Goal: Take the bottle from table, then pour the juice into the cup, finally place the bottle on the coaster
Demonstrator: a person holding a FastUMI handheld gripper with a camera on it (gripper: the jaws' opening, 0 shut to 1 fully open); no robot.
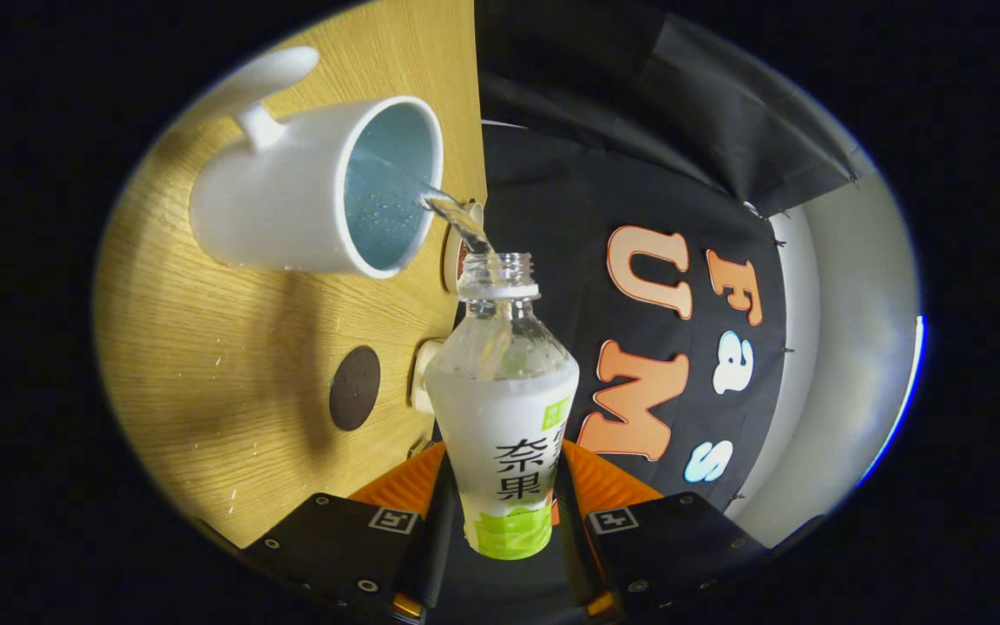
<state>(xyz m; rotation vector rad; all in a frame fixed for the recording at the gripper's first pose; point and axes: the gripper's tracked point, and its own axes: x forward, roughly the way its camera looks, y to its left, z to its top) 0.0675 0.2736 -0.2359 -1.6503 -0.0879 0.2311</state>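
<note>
My gripper [502, 486] is shut on a clear plastic bottle [504, 408] with a white and green label, held between both fingers and rolled over on its side. Its cap is off. A thin stream of pale juice [457, 221] runs from the bottle's open mouth into the white cup [292, 204], which has a pale blue inside and a handle on its far side. The cup stands on the wooden table [205, 373] just ahead of the bottle's mouth. A small dark round coaster [354, 388] lies on the table beside the bottle's shoulder, nearer to the fingers than the cup.
The table's edge runs right by the bottle, with small white fittings [424, 373] on it. Beyond the edge hangs the booth's black cloth wall [639, 156]. Small droplets speckle the tabletop near the coaster.
</note>
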